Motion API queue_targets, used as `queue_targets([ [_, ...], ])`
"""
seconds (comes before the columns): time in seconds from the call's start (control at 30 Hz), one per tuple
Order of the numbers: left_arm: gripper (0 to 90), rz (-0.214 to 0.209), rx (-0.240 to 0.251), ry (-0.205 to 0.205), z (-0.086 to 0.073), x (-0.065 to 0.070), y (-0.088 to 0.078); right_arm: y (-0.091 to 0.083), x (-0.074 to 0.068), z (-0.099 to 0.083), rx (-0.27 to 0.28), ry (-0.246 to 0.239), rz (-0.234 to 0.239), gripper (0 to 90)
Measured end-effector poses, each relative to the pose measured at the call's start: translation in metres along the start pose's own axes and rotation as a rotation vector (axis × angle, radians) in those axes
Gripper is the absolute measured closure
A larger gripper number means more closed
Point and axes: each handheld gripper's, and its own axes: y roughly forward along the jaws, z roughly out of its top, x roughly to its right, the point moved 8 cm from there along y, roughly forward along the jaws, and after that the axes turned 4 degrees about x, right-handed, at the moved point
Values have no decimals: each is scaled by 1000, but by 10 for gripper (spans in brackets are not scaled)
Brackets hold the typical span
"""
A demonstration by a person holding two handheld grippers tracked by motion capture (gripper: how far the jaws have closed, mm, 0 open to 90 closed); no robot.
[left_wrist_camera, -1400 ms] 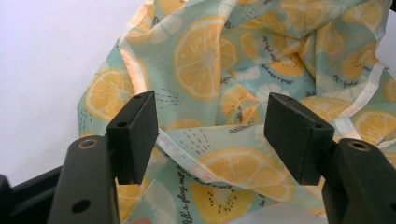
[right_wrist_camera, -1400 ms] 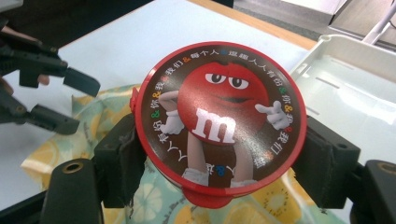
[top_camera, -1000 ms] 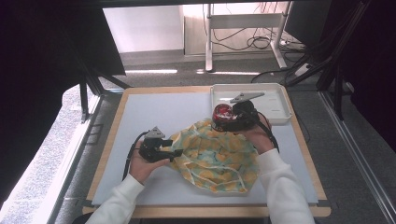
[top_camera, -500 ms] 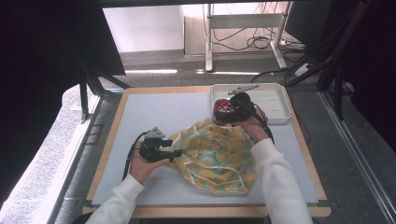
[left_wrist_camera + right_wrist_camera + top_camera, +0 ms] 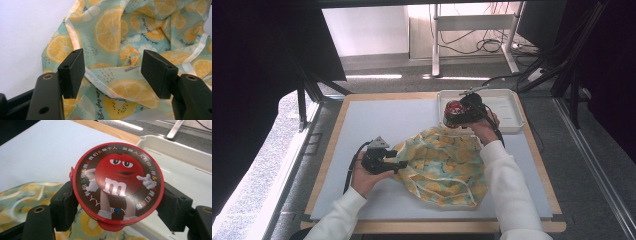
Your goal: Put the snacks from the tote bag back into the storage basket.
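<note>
High view shows the person's white sleeves entering from the near edge of the worktop [image 5: 362, 125], which is covered by a pale sheet with a wooden border. A crumpled cloth [image 5: 443, 165] printed with orange slices on light green lies on the near middle of the worktop. The left hand-held gripper [image 5: 398, 164] sits at the cloth's left edge; in the left gripper view its jaws stand wide apart over a white-hemmed fold of the cloth [image 5: 130, 45], gripping nothing. Farther off, the right hand-held gripper [image 5: 455, 114] is raised above the cloth's far edge, just beside a white tray [image 5: 512, 107] at the far right corner. In the right gripper view its jaws press on both sides of a round red M&M's tin [image 5: 117, 183], lid facing the camera, with the tray [image 5: 180, 167] behind it.
</note>
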Motion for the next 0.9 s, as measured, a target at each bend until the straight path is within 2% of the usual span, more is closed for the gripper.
queue_targets([
  [0.13, 357, -2, -6, 1, -1, 0, 0, 9, 8, 3, 3, 43, -6, 255],
  [0.3, 358, -3, -8, 1, -1, -1, 1, 16, 16, 5, -7, 43, -35, 255],
  [0.9, 358, -10, -18, 5, -3, 0, 3, 41, 30, 5, -52, 57, -68, 255],
])
